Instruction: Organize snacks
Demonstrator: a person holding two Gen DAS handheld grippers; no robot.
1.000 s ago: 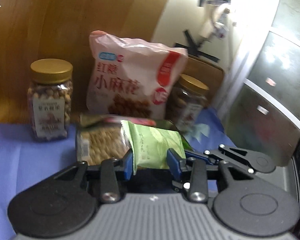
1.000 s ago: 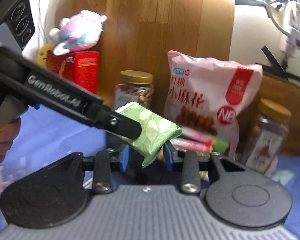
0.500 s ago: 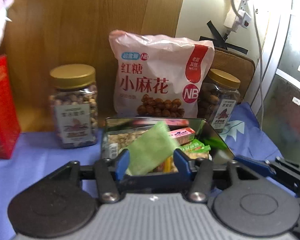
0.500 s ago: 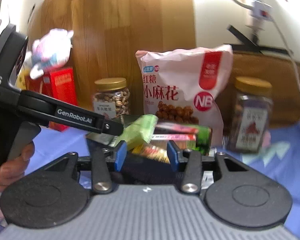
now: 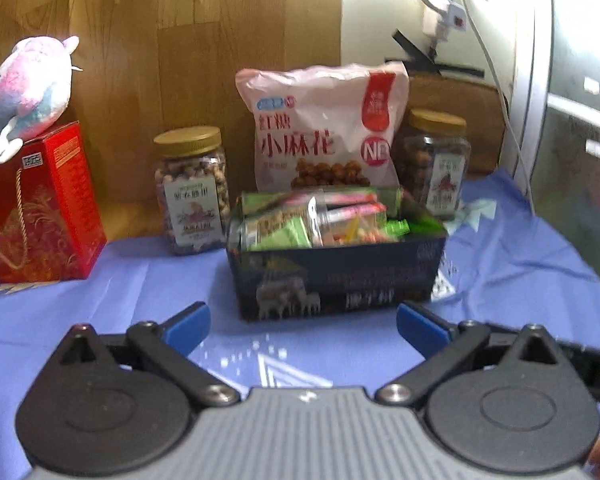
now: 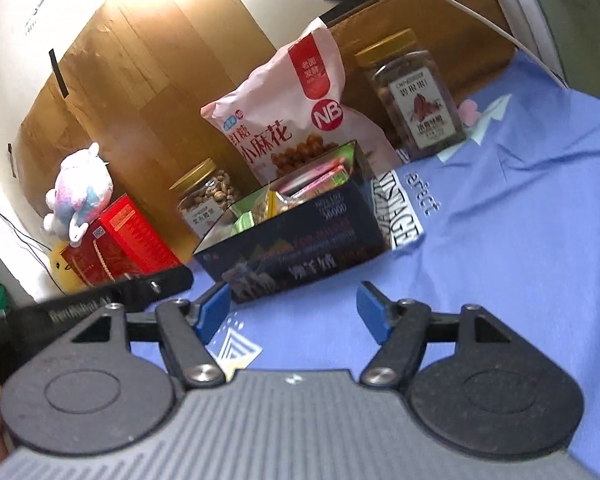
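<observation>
**Snacks packed in box, both grippers empty**

Snacks sit gathered in a dark open box [image 5: 340, 276] at the middle of a worktop [image 5: 120, 292] covered in blue cloth. Small packets [image 5: 320, 220] in green, pink and clear wrappers fill the box up to its rim; a green packet [image 5: 284, 236] lies near the front left.

Behind the box, against a wooden board, stand three larger items: a pink bag [image 5: 324, 128] in the centre, a gold-lidded jar [image 5: 192, 192] to its left and a second jar [image 5: 436, 160] to its right. Further left is a red carton [image 5: 36, 204] with a plush toy [image 5: 24, 88] on top.

Left gripper [image 5: 302, 322] hovers in front of the box, its blue fingers [image 5: 186, 322] spreading wide with nothing between them. Right gripper [image 6: 294, 310], tilted, is also near the box front; its fingers [image 6: 214, 310] are spreading too, released and empty.

Judging by the scene, the small packets look sorted into the box. No loose packet shows on the cloth in either view. Bag and jars remain outside; whether they belong in the box cannot be told, and they look too big to fit alongside its contents.
</observation>
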